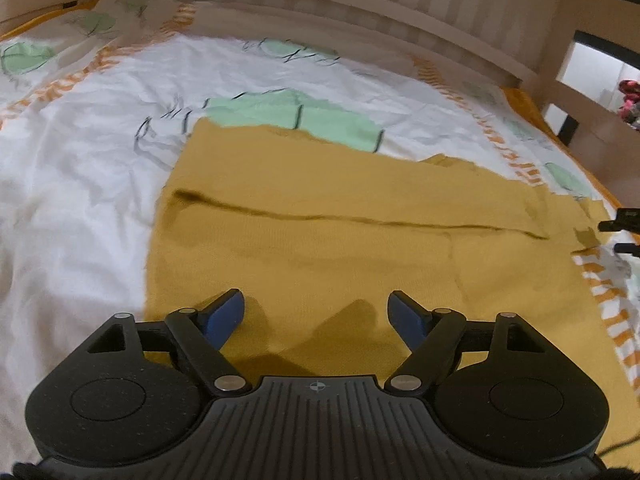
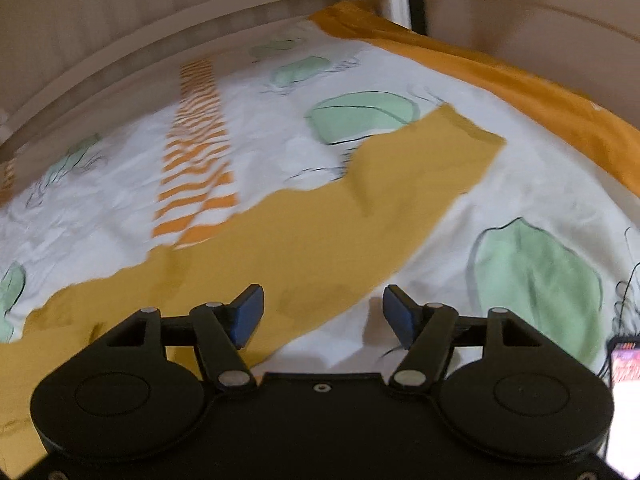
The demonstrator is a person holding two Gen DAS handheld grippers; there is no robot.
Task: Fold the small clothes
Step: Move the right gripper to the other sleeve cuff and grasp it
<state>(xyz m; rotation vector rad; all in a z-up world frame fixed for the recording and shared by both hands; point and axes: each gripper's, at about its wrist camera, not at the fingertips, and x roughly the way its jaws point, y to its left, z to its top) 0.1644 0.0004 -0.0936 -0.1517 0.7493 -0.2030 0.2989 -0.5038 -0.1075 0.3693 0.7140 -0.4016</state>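
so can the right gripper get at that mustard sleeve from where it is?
Probably yes: the right gripper is open, the mustard sleeve lies flat on the bedsheet just ahead, nothing between them.

left gripper [image 1: 316, 306]: matte black plastic body, ribbed centre plate with a small white crosshair mark
left fingers [image 1: 224, 318]: black linkage bars, blue pads, silver pivot pins
right gripper [image 2: 323, 305]: black body, smooth centre plate with one small screw
right fingers [image 2: 400, 316]: blue pads on black bars, silver pins
side housings: rounded, stippled, each with a circular disc
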